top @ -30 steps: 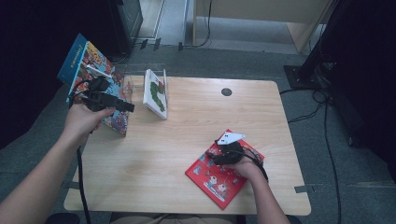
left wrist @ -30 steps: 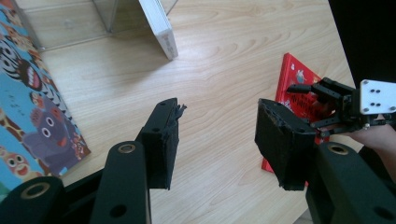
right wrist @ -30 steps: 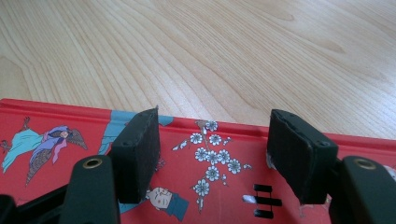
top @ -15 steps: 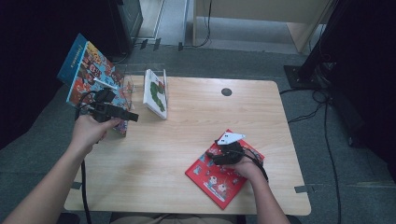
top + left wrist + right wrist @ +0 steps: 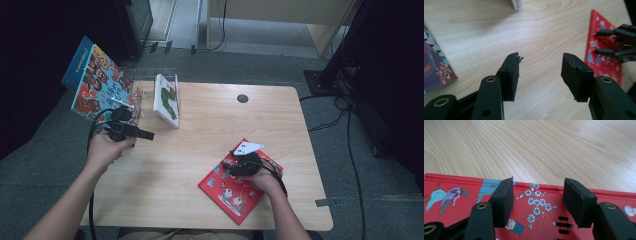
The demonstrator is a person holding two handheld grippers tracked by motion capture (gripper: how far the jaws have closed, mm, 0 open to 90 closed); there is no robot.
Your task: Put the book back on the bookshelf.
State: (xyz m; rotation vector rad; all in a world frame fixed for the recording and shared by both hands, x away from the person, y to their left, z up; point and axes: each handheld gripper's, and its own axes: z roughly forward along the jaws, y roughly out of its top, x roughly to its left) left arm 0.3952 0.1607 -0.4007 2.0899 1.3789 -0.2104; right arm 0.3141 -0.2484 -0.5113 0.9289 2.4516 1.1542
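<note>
My right gripper [image 5: 231, 164] over the red book [image 5: 235, 192]
Its jaws, just closing, stand spread above the cover; my left gripper [image 5: 149, 134] gapes over bare table [image 5: 200, 150].

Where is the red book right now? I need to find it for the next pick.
In the high view the red book lies flat near the table's front edge, right of centre, under the right tongs, far from the white book.

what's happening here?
A person at a wooden table works with a gripper in each hand, handling picture books. The right gripper rests over a red book lying flat near the front edge, its jaws apart above the cover. The left gripper, jaws open and empty, is beside a blue book leaning at the left edge. A white book stands in a clear holder.
</note>
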